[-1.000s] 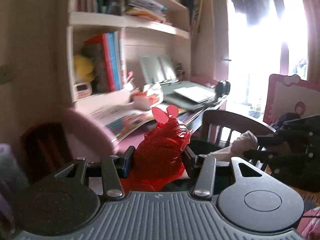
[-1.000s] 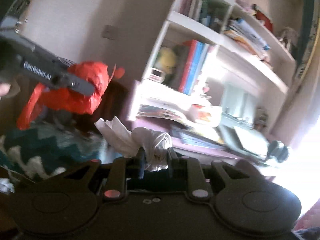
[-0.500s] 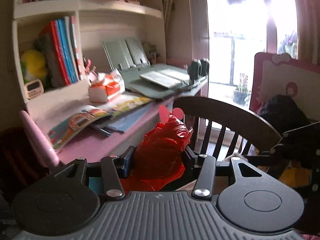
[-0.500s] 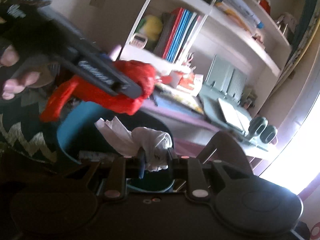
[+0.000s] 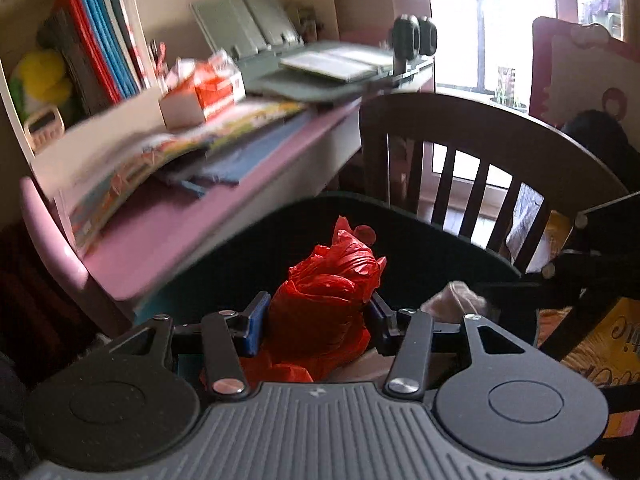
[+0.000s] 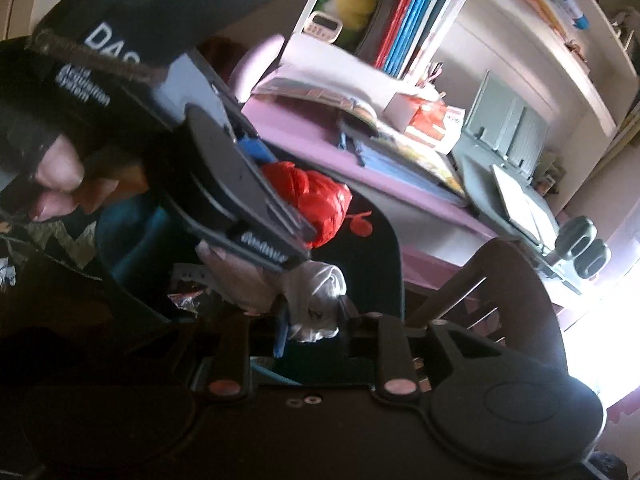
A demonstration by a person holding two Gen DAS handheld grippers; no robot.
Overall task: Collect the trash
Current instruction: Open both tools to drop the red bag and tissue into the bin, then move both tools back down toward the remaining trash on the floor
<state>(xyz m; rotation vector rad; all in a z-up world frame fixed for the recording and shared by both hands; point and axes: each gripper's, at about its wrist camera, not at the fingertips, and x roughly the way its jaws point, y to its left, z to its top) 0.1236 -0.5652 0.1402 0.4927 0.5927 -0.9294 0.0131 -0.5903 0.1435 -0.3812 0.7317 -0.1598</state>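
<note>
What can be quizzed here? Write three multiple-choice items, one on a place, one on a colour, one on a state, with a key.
1. Where is the red bag right now?
A. on the pink desk
B. over the dark bin
C. on the chair seat

2. What colour is the wad in the right hand-held gripper?
A. white
B. green
C. blue

3. What is the state of the left hand-held gripper?
A. open and empty
B. shut on a book
C. shut on the red bag

Key: 1 B, the bag hangs in front of the bin opening, apart from the desk. 2 A, the white wad shows pale between the fingers. 3 C, both blue pads press the bag's sides.
</note>
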